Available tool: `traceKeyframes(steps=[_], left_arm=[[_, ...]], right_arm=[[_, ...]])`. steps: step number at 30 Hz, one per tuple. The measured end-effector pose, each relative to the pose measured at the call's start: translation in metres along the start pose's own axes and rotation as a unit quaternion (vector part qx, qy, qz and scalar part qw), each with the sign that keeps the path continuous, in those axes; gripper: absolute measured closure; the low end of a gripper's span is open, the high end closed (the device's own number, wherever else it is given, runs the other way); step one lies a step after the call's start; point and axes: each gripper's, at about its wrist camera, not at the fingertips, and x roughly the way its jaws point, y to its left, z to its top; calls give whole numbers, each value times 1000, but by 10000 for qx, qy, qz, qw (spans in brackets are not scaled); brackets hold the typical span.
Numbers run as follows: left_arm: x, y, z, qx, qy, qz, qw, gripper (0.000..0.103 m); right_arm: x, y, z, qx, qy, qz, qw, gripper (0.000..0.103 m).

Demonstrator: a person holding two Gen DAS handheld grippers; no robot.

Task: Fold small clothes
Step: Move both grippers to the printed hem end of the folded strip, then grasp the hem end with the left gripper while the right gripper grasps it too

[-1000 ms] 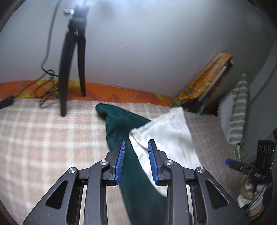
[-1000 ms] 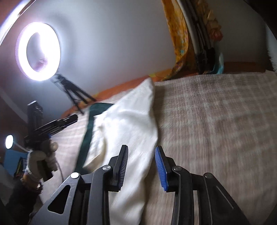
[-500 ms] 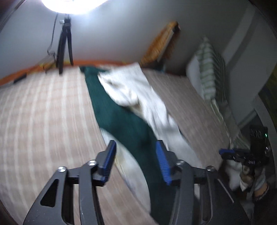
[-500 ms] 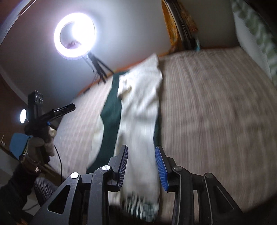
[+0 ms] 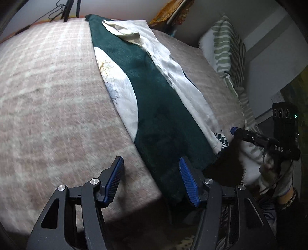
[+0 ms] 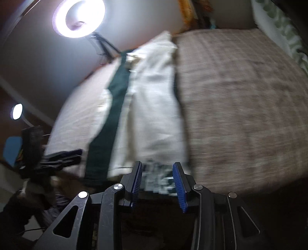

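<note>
My left gripper (image 5: 151,179) jaws open, empty, over the bed's near edge by the dark green cloth (image 5: 154,96). Right gripper (image 6: 156,182) jaws open too, at the cream garment (image 6: 154,107) hem. Both pieces lie lengthwise on the plaid bed (image 5: 48,96); ring light (image 6: 79,17) behind.

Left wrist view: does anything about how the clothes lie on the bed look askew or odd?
Yes. The white garment lies crooked over the dark green cloth, its far end crumpled with a flap turned over. The green cloth's near end hangs over the bed edge. Both tools are open and hold nothing.
</note>
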Motion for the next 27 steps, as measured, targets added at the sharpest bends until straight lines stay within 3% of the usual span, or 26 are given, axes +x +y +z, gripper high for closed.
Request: traceKeyframes(steps=[9, 10, 12, 15, 19, 27], left_arm=[[8, -25, -17, 518, -156, 265, 9982, 49], [9, -26, -18, 569, -166, 275, 9979, 55], [12, -26, -20, 612, -156, 254, 9977, 85], [13, -23, -22, 628, -179, 205, 9977, 96], [8, -19, -25, 624, -178, 149, 9978, 99], [0, -6, -32, 311, -159, -75, 9994, 99]], right_arm=[[18, 50, -5, -642, -111, 54, 9979, 67], [18, 55, -6, -660, -137, 112, 9977, 67], [20, 65, -8, -750, -154, 185, 9969, 67], [25, 77, -17, -954, -71, 54, 9954, 67], [35, 75, -29, -884, 190, -204, 9957, 68], [32, 67, -44, -224, 203, 299, 9991, 68]])
